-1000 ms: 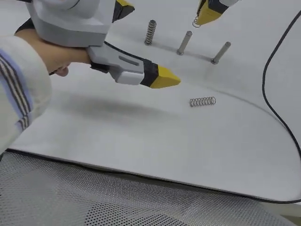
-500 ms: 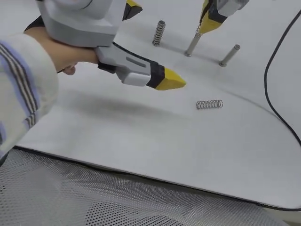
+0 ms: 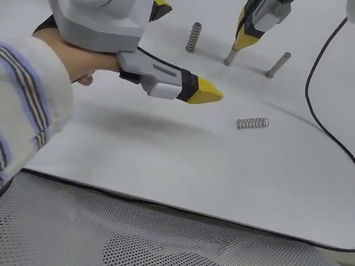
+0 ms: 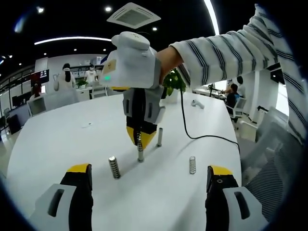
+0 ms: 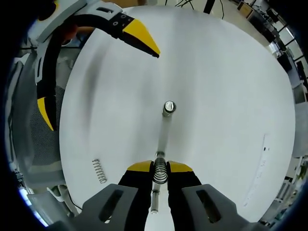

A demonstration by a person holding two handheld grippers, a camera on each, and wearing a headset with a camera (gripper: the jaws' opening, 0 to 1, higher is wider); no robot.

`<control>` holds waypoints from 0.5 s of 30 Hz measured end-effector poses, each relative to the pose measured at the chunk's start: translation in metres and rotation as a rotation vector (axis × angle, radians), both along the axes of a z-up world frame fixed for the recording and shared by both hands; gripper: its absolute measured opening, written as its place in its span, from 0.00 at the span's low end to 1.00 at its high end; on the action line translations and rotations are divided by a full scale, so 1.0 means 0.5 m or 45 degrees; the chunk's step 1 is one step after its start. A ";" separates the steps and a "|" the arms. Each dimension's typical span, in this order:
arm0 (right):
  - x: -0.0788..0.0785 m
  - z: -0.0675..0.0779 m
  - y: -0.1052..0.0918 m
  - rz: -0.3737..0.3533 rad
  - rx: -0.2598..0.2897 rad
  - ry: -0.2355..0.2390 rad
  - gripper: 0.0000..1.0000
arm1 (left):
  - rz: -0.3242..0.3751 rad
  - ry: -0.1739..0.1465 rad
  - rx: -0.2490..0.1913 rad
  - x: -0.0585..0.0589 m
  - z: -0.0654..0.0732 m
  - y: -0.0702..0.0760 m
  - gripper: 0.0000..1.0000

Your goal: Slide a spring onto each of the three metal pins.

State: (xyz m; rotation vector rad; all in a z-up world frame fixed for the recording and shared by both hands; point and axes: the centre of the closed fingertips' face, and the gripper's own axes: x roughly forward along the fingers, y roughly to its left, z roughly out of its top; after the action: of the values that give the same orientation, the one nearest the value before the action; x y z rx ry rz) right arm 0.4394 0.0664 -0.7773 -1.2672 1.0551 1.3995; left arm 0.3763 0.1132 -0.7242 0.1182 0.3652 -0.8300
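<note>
Pinching a spring [image 5: 160, 172] between its tips, the right claw [image 5: 160, 168] shows in the right gripper view with the middle pin [image 5: 166, 122] running straight along the spring's axis. By my reading the spring is threaded on, and the push should follow the pin's length. A loose spring [image 5: 98, 171] lies apart on the desk [image 5: 216, 120].

In the left gripper view the left claw [image 4: 149, 168] is spread wide and holds nothing. The right claw [image 4: 140, 139] stands right over the middle pin [image 4: 140, 155].

In the head view a sprung pin [image 3: 193, 37] stands left of the middle pin [image 3: 229, 57], and a bare pin [image 3: 277, 65] right of it. The loose spring [image 3: 253, 123] lies nearer, long axis left to right, with open desk [image 3: 166, 155] around it. A cable [image 3: 316, 111] borders the right side.
</note>
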 end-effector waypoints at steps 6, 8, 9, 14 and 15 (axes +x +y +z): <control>0.001 -0.017 0.003 -0.001 -0.005 0.003 0.08 | 0.003 -0.001 -0.002 -0.001 0.002 0.002 0.96; 0.001 -0.023 0.003 -0.002 -0.012 0.002 0.08 | 0.004 -0.004 0.000 0.000 0.003 0.003 0.96; 0.001 -0.026 0.003 -0.003 -0.015 0.004 0.08 | 0.004 -0.002 0.000 0.000 0.002 0.004 0.96; 0.003 -0.037 0.003 -0.015 -0.014 0.007 0.08 | 0.008 0.004 0.008 0.000 -0.002 0.006 0.97; 0.004 -0.040 0.002 -0.015 -0.014 0.006 0.08 | 0.011 0.002 0.007 0.001 -0.002 0.006 0.97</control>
State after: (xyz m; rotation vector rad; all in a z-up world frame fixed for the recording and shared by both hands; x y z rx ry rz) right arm 0.4413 0.0673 -0.7974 -1.2645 1.0727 1.3902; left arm 0.3765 0.1162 -0.7252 0.1210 0.3696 -0.8209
